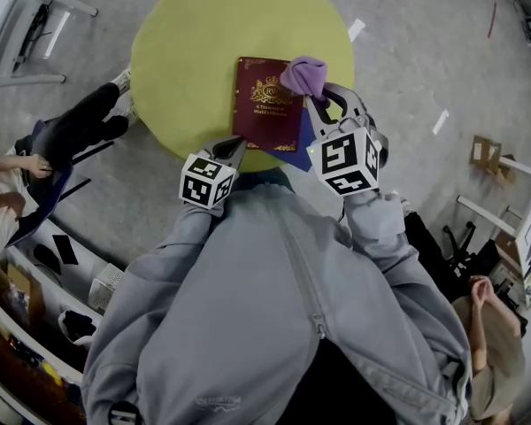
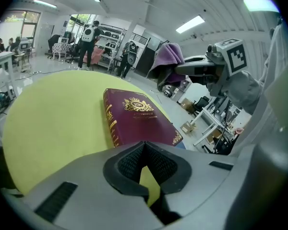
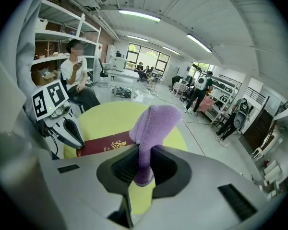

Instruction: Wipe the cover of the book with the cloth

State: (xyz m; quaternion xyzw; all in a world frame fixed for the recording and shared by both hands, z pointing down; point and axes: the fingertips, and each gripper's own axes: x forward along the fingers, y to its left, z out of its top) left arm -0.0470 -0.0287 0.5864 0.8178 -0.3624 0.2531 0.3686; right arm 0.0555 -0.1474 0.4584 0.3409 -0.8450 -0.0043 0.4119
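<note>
A maroon book (image 1: 265, 104) with gold print lies closed on the round yellow table (image 1: 181, 51), near its front edge. My right gripper (image 1: 315, 97) is shut on a purple cloth (image 1: 303, 75), held over the book's far right corner. In the left gripper view the cloth (image 2: 167, 56) hangs in the air above the book (image 2: 137, 119). In the right gripper view the cloth (image 3: 151, 128) stands up from between the pads. My left gripper (image 1: 233, 147) is shut and empty, just off the book's near left corner.
A blue sheet (image 1: 305, 140) sticks out under the book's near right corner. A seated person (image 1: 66, 135) is at the left of the table and another (image 1: 487, 326) at the lower right. A cardboard box (image 1: 487, 153) lies on the floor at the right.
</note>
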